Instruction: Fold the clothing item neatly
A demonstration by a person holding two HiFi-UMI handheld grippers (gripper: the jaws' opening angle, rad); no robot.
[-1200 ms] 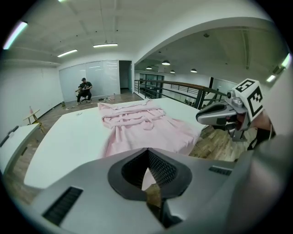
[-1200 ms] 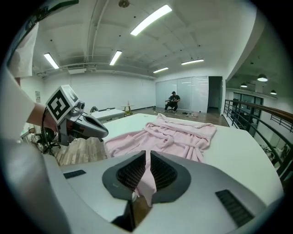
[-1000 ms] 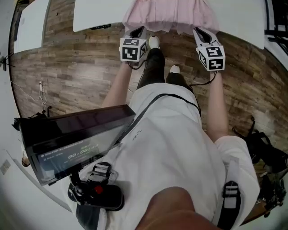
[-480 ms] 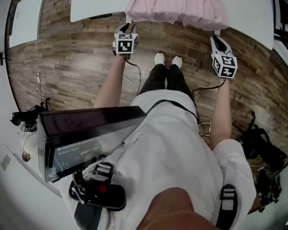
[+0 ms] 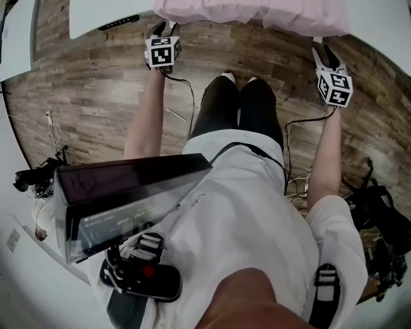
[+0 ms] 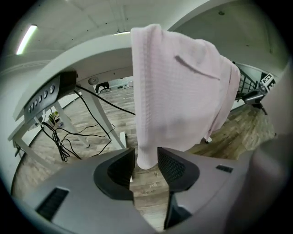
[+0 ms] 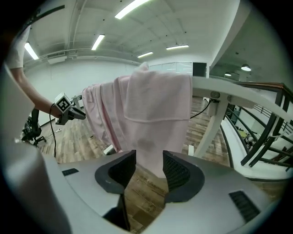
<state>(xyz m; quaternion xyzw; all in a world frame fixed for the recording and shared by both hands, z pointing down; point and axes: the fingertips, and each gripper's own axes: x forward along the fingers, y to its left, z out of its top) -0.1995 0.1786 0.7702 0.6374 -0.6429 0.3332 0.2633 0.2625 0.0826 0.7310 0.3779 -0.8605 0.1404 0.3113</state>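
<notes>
A pale pink garment (image 5: 257, 13) lies on the white table (image 5: 103, 19) and hangs over its near edge. My left gripper (image 5: 164, 27) is at the cloth's left end, just under the table edge. In the left gripper view the hanging hem (image 6: 151, 114) dips between the jaws of the left gripper (image 6: 146, 162), which have just been opening, and the pads do not press on it. My right gripper (image 5: 321, 51) is at the cloth's right end. Its jaws have also just been opening, and the garment (image 7: 155, 114) hangs past the gap of the right gripper (image 7: 149, 167), not pinched.
Wooden floor (image 5: 96, 90) lies below. A white table leg (image 6: 98, 114) and loose black cables (image 6: 64, 137) are under the table, with a control panel (image 6: 46, 93) on its underside. My legs (image 5: 237, 109) stand between the grippers. A black bag (image 5: 379, 212) sits at the right.
Both grippers moved apart and dropped below the table edge. Their jaws opened off the pink cloth, which now hangs freely from the table.
</notes>
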